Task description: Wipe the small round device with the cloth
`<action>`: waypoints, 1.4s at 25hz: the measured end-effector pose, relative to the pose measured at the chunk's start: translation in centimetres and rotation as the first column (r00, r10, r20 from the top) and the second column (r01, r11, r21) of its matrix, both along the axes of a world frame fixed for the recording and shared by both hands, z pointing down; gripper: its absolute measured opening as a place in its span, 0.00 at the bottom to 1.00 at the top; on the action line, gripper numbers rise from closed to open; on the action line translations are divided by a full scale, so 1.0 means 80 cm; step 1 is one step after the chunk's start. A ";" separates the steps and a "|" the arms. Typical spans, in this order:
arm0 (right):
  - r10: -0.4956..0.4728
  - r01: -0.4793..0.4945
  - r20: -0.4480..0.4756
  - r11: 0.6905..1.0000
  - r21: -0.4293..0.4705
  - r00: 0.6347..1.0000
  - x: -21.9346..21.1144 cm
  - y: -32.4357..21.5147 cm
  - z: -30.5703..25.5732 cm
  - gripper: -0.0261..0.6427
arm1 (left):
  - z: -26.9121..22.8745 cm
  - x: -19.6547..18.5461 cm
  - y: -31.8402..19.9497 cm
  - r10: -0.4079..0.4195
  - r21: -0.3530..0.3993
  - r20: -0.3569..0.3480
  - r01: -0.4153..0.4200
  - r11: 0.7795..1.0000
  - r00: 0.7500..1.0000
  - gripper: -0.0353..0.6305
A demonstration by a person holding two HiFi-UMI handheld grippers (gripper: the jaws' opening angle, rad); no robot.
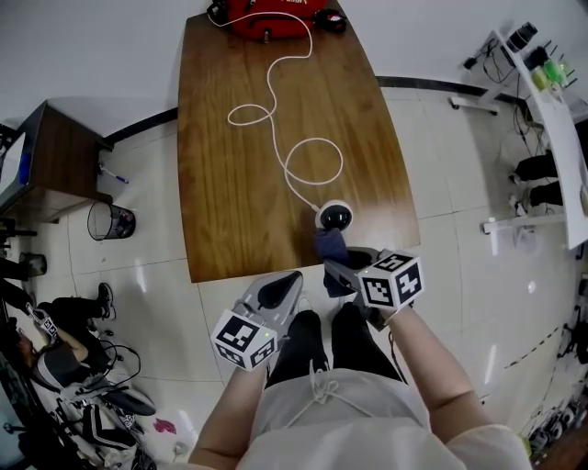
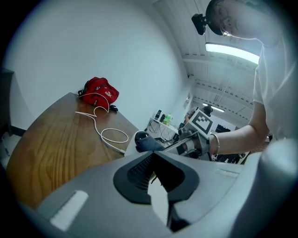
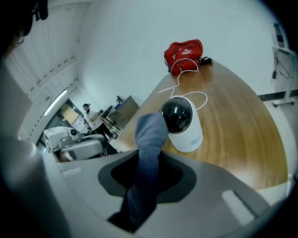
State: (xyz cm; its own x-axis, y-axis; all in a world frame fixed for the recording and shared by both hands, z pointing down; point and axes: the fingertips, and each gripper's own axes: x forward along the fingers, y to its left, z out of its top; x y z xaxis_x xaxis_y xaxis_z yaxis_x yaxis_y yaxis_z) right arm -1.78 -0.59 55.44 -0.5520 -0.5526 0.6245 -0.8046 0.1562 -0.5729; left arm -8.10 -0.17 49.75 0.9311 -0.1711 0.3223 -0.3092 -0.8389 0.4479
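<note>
The small round device (image 1: 333, 217) is a white base with a black dome (image 3: 177, 115), standing near the front edge of the wooden table (image 1: 230, 184). My right gripper (image 1: 342, 266) is shut on a dark blue cloth (image 3: 148, 153). The cloth's top (image 1: 331, 244) stands just beside the dome's near side; whether it touches I cannot tell. In the left gripper view the device (image 2: 141, 137) and cloth (image 2: 151, 144) show past the jaws. My left gripper (image 1: 283, 289) is shut and empty, held off the table's front edge.
A white cable (image 1: 276, 119) loops from the device across the table to a red bag (image 1: 271, 18) at the far end. A dark cabinet (image 1: 50, 151) and a wire bin (image 1: 110, 220) stand on the floor at left. A white desk (image 1: 560, 128) is at right.
</note>
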 end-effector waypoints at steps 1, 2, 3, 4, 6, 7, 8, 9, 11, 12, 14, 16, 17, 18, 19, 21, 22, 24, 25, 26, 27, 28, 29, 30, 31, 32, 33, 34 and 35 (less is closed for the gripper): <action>0.008 -0.008 0.005 1.000 -0.015 1.000 0.006 0.000 0.007 0.19 | -0.001 0.004 0.003 0.001 0.000 0.003 -0.001 1.000 1.000 0.06; 0.015 -0.015 0.010 0.999 -0.033 1.000 0.011 0.002 0.016 0.19 | 0.000 0.006 0.007 0.002 -0.001 0.007 -0.002 1.000 1.000 0.06; 0.020 -0.019 0.014 0.998 -0.052 1.000 0.015 0.004 0.026 0.19 | 0.002 0.008 0.009 0.001 -0.003 0.012 -0.001 1.000 1.000 0.06; 0.022 -0.021 0.017 0.997 -0.070 1.000 0.020 0.006 0.036 0.19 | 0.004 0.009 0.012 -0.003 -0.006 0.015 0.003 1.000 1.000 0.06; 0.023 -0.021 0.019 0.994 -0.104 1.000 0.029 0.011 0.053 0.19 | 0.010 0.012 0.016 -0.013 -0.016 0.023 0.014 1.000 1.000 0.06; 0.022 -0.019 0.019 0.993 -0.118 1.000 0.033 0.013 0.060 0.19 | 0.013 0.014 0.019 -0.018 -0.022 0.028 0.018 1.000 0.999 0.06; 0.019 -0.016 0.021 0.991 -0.131 1.000 0.037 0.015 0.066 0.19 | 0.016 0.016 0.022 -0.022 -0.027 0.033 0.023 0.999 0.999 0.06; 0.014 -0.010 0.028 0.990 -0.141 1.000 0.041 0.017 0.070 0.19 | 0.019 0.018 0.024 -0.026 -0.031 0.037 0.027 0.999 0.999 0.06; 0.007 0.004 0.075 0.988 -0.154 0.997 0.045 0.020 0.071 0.19 | 0.024 0.024 0.024 -0.039 -0.036 0.040 0.041 0.999 0.998 0.06; 0.003 0.013 0.104 0.988 -0.152 0.995 0.047 0.020 0.068 0.19 | 0.026 0.027 0.023 -0.049 -0.038 0.039 0.050 0.998 0.998 0.06; -0.025 0.042 0.129 0.991 -0.125 0.991 0.054 0.026 0.053 0.19 | 0.026 0.036 0.023 -0.067 -0.037 0.034 0.068 0.997 0.997 0.06; -0.080 0.088 0.106 0.994 -0.068 0.991 0.065 0.031 0.027 0.19 | 0.019 0.048 0.024 -0.079 -0.023 0.025 0.079 0.997 0.997 0.06; -0.111 0.114 0.089 0.993 -0.030 0.990 0.070 0.029 0.013 0.19 | 0.014 0.053 0.023 -0.084 -0.012 0.021 0.085 0.996 0.996 0.06; -0.141 0.141 0.072 0.990 0.005 0.987 0.074 0.024 0.001 0.19 | 0.009 0.056 0.021 -0.092 -0.001 0.018 0.092 0.996 0.996 0.06; -0.168 0.167 0.059 0.986 0.030 0.984 0.077 0.018 -0.007 0.19 | 0.004 0.058 0.018 -0.101 0.007 0.015 0.101 0.995 0.995 0.06; -0.211 0.210 0.048 0.977 0.032 0.976 0.080 0.009 -0.005 0.19 | -0.002 0.060 0.016 -0.123 0.014 0.018 0.122 0.992 0.992 0.06; -0.227 0.226 0.049 0.974 0.014 0.973 0.082 0.007 0.003 0.19 | -0.003 0.062 0.016 -0.133 0.015 0.021 0.132 0.991 0.991 0.06; -0.250 0.251 0.047 0.967 -0.035 0.967 0.090 0.003 0.024 0.19 | -0.002 0.065 0.015 -0.152 0.017 0.029 0.151 0.988 0.988 0.06; -0.258 0.260 0.044 0.964 -0.061 0.965 0.095 0.002 0.037 0.19 | 0.000 0.067 0.015 -0.162 0.020 0.033 0.162 0.987 0.986 0.06; -0.264 0.266 0.041 0.960 -0.086 0.964 0.099 0.001 0.049 0.19 | 0.003 0.068 0.015 -0.174 0.021 0.037 0.173 0.985 0.984 0.06; -0.266 0.269 0.044 0.957 -0.110 0.963 0.103 0.002 0.060 0.19 | 0.005 0.069 0.017 -0.182 0.023 0.041 0.182 0.983 0.982 0.06; -0.263 0.268 0.051 0.954 -0.132 0.963 0.106 0.003 0.070 0.19 | 0.008 0.071 0.020 -0.185 0.024 0.045 0.185 0.983 0.982 0.06; -0.258 0.264 0.061 0.952 -0.152 0.964 0.109 0.006 0.077 0.19 | 0.011 0.073 0.024 -0.184 0.025 0.050 0.183 0.983 0.982 0.06; -0.251 0.260 0.072 0.951 -0.168 0.965 0.112 0.008 0.081 0.19 | 0.014 0.077 0.028 -0.181 0.027 0.055 0.180 0.983 0.982 0.06; -0.246 0.256 0.081 0.950 -0.177 0.966 0.114 0.010 0.083 0.19 | 0.017 0.082 0.029 -0.180 0.028 0.058 0.179 0.984 0.982 0.06; -0.243 0.255 0.085 0.951 -0.178 0.966 0.117 0.011 0.083 0.19 | 0.021 0.087 0.029 -0.179 0.025 0.063 0.177 0.984 0.982 0.06; -0.245 0.255 0.082 0.952 -0.170 0.966 0.120 0.013 0.081 0.19 | 0.027 0.091 0.028 -0.174 0.018 0.071 0.173 0.985 0.982 0.08; -0.250 0.258 0.070 0.954 -0.155 0.966 0.124 0.013 0.077 0.19 | 0.034 0.096 0.027 -0.166 0.007 0.086 0.166 0.986 0.982 0.17; -0.257 0.261 0.049 0.956 -0.134 0.965 0.131 0.012 0.070 0.19 | 0.042 0.101 0.026 -0.160 0.001 0.109 0.160 0.987 0.981 0.35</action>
